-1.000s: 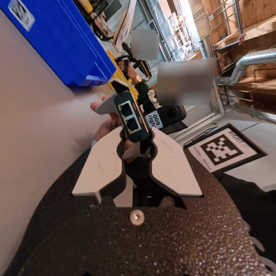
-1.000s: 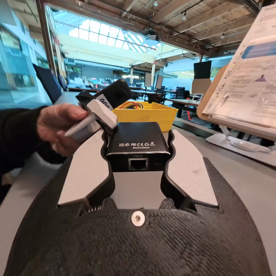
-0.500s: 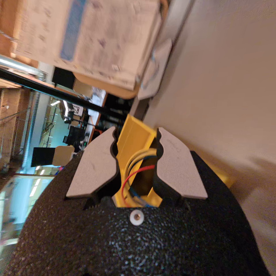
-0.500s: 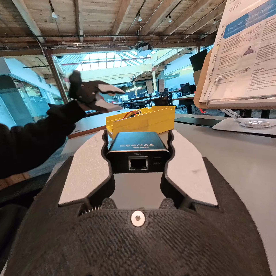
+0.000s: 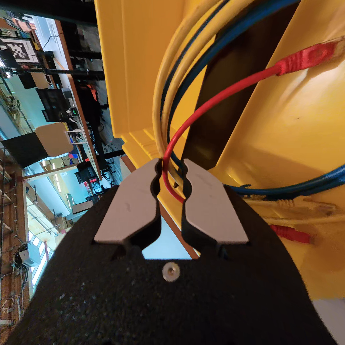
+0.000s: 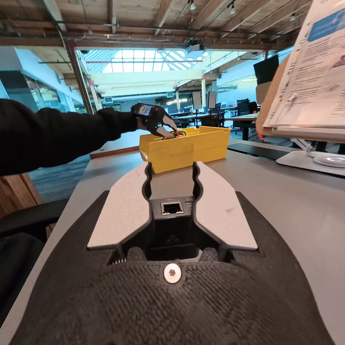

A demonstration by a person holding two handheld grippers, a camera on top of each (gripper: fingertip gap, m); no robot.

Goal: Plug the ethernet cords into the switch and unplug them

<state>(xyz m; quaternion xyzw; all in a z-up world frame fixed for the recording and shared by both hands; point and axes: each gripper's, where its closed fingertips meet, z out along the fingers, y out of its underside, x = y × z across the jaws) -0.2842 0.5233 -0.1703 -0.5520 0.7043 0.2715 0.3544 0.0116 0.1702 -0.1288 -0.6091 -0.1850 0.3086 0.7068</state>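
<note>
**Left tool at the cord bin; right tool holding the switch**

Left tool (image 5: 171, 168): jaws partly parted, tips reaching into the yellow bin (image 5: 280, 130). The red cord (image 5: 214, 104) runs through the gap between the tips, alongside the yellow cord (image 5: 158, 93) and the blue cord (image 5: 186, 71). Whether the jaws actually pinch the red cord cannot be told. The red cord's plug (image 5: 308, 57) lies against the bin's inner wall. More connectors lie low in the bin, blurred.

Right tool (image 6: 170, 168): jaws clamped against the two sides of the black switch (image 6: 171, 211), held well back between the fingers, with one port facing forward.

Beyond it, the grey counter (image 6: 261, 196) carries the yellow bin, well apart from the switch. A person's dark sleeve (image 6: 65, 134) extends to the left tool above the bin. A document stand (image 6: 308, 93) occupies the counter's right side.
</note>
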